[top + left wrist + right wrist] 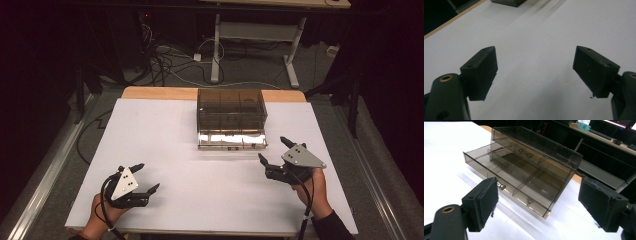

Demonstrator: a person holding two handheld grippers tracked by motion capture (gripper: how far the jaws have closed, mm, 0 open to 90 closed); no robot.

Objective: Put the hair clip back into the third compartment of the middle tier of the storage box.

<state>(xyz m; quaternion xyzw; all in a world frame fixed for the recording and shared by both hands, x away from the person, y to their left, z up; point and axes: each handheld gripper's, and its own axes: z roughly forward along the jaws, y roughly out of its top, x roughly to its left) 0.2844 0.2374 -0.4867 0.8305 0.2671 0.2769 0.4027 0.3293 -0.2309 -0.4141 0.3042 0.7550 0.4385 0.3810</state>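
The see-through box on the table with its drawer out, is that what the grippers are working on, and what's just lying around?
Part of the job:
- smoky see-through box
- its bottom drawer, pulled out, dividers inside
- right gripper, open, nearest the drawer
- left gripper, open, over the bare white table

Just lying about:
- cables on the floor behind
- another table's legs

At the upper centre of the high view stands a smoke-brown see-through drawer box [231, 114] on a white tabletop [165, 135] edged in pale wood. Lower left, the left claw [148, 176] is black with a grey plate; lower right, the right claw [274, 148] matches.
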